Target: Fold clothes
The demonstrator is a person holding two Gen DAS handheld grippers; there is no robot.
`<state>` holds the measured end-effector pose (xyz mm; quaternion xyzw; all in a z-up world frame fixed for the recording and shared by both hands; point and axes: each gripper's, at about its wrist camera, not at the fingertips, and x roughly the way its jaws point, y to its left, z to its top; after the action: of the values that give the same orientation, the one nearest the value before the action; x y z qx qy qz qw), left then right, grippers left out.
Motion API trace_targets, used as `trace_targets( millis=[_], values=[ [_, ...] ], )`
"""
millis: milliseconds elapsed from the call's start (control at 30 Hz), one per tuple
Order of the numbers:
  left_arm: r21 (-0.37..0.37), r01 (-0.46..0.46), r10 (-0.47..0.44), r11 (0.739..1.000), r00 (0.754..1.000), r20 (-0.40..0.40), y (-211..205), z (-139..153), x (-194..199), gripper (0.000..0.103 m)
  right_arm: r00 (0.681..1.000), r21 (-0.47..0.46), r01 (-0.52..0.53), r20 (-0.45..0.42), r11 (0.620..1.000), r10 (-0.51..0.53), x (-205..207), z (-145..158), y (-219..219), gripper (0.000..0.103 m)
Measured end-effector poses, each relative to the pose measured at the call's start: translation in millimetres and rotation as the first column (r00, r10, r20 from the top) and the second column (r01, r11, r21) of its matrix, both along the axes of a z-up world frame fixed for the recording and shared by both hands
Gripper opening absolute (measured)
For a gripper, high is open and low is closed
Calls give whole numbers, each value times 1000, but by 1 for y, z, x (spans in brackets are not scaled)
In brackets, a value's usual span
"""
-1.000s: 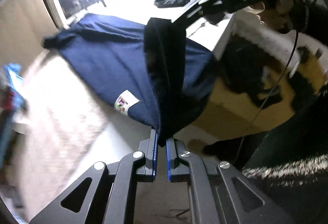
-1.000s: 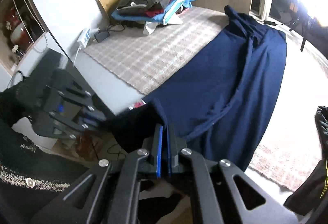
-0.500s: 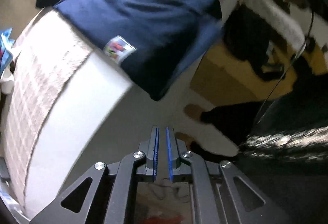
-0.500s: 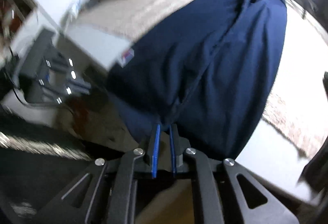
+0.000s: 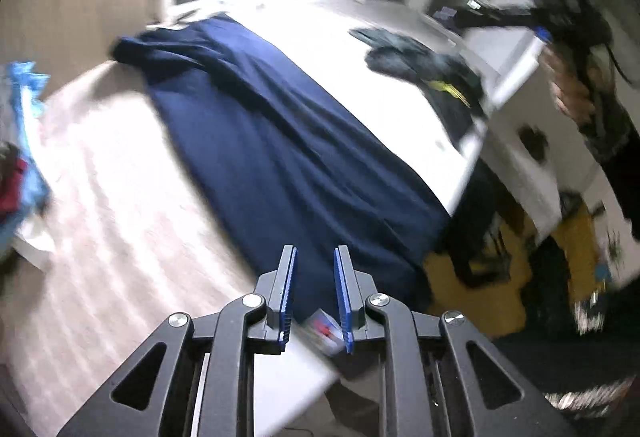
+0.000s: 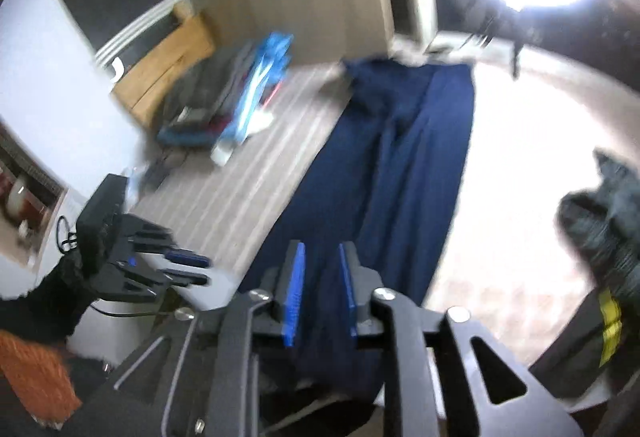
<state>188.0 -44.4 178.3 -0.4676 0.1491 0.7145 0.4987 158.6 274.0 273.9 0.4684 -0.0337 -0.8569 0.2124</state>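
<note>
A: Two views, both smeared with motion. Left wrist first: left gripper at bottom centre, blue pads parted wide, nothing held. Navy garment lies in a long strip from upper left down to the near edge of the bed, its hem right under the pads. A small label shows between the fingers.

B: Risk there?

A: The hem overhangs the bed edge. If the pads close too shallow they may catch one layer or only the label, and the fold would drag crooked. Blur makes the edge hard to judge. Dark clothes sit at upper right, apart from the navy piece.

B: Right wrist view?

A: Right gripper at bottom centre, pads also spread, empty. Cloth runs between and below them, but I see no pinch. The garment has ridges along its middle toward the top of frame. Left gripper appears at lower left, off the bed edge. Clothes pile at upper left, black clothing with a yellow stripe at right.

B: What could go wrong?

A: Ridges get folded in as creases if not smoothed. The hanging end could slide floorward and pull the strip off. A wide sweep could snag the black clothing.
</note>
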Motion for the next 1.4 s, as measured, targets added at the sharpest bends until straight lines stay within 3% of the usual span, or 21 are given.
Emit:
trace_targets(
  millis=[167, 200, 233, 300, 400, 600, 733, 867, 933, 1000, 1100, 1200, 1233, 1300, 1400],
  values=[
    [-1, -112, 112, 994, 992, -53, 6, 27, -74, 22, 1000, -11, 9, -4, 1000, -9, -79, 25, 18, 22],
    [9, -130, 131, 991, 991, -39, 10, 27, -88, 26, 1000, -3, -10, -12, 1000, 10, -102, 25, 12, 26],
    [13, -148, 148, 989, 988, -29, 19, 26, -99, 32, 999, 5, -29, -19, 1000, 29, -124, 25, 5, 38],
    [4, -184, 184, 983, 983, -29, 42, 13, -118, 32, 997, 18, -64, -32, 998, 65, -167, 23, -8, 50],
    [-18, -228, 228, 974, 974, -9, 75, -19, -142, 32, 992, 39, -127, -21, 991, 128, -231, -7, -44, 50],
    [-58, -286, 290, 956, 954, 79, 117, -82, -171, 31, 966, 102, -252, 86, 962, 244, -359, -97, -137, 50],
    [-67, -306, 313, 950, 938, 151, 123, -103, -184, 31, 950, 154, -304, 123, 940, 287, -398, -134, -177, 50],
    [-62, -294, 300, 954, 943, 146, 125, -106, -194, 31, 938, 318, -346, 130, 883, 321, -415, -166, -202, 47],
    [-59, -281, 287, 958, 947, 143, 127, -107, -199, 31, 939, 308, -341, 162, 888, 305, -425, -176, -193, 5],
    [-59, -264, 270, 963, 952, 141, 128, -107, -201, 31, 943, 258, -325, 163, 910, 290, -431, -174, -172, 5],
    [-63, -234, 241, 970, 962, 128, 130, -107, -200, 31, 975, 183, -221, 72, 958, 211, -441, -160, -114, 5],
    [-81, -218, 227, 972, 966, 125, 130, -104, -205, 31, 991, 117, -87, 111, 989, 74, -460, -160, -57, 23],
    [-75, -226, 234, 971, 964, 126, 127, -99, -211, 31, 993, 97, -52, 107, 994, 42, -461, -157, -41, 23],
    [-40, -252, 255, 967, 958, 129, 121, -86, -231, 32, 997, 78, -27, 70, 997, 22, -455, -147, -19, 24],
    [9, -325, 321, 946, 938, 128, 111, -72, -274, 36, 999, 61, -2, 34, 998, 0, -440, -135, 6, 38]
  ],
)
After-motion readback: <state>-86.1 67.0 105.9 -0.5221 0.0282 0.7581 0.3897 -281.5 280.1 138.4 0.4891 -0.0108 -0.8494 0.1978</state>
